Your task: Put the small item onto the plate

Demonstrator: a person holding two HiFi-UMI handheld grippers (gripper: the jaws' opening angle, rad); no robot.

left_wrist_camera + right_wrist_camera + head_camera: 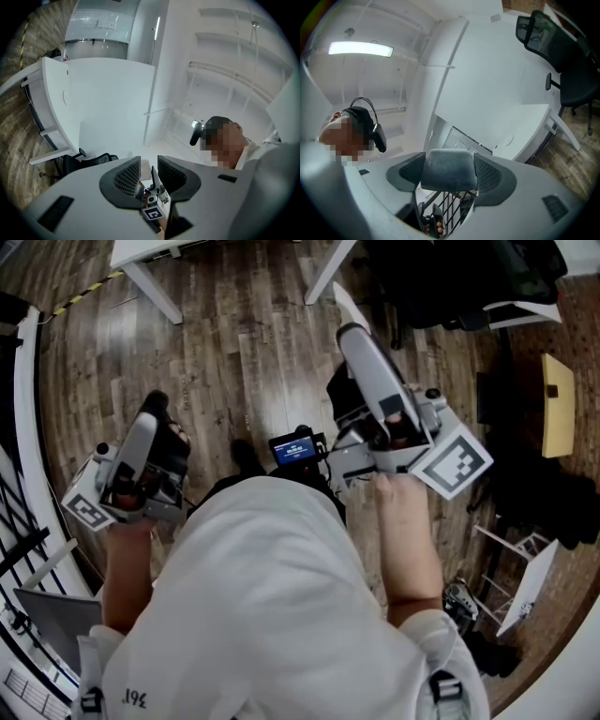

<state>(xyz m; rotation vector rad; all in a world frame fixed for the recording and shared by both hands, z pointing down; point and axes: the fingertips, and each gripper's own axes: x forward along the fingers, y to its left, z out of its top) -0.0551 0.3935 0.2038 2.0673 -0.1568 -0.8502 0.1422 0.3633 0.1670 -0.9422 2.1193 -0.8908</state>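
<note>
Presently: right gripper (pixel 449 174), fingers closed on a grey block (pixel 449 164) that fills the gap between them. Left gripper (pixel 149 174), fingers narrowly parted, nothing held. Both held above a wood floor (pixel 234 334).

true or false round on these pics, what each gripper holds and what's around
The right gripper is shut on a grey block. True.
The left gripper grips a block too. False: its jaws stand apart with nothing held between them.
A plate lies on the floor. False: no plate shows in any view.
The floor is wood. True.
The person wears a black top. False: the top is white.
</note>
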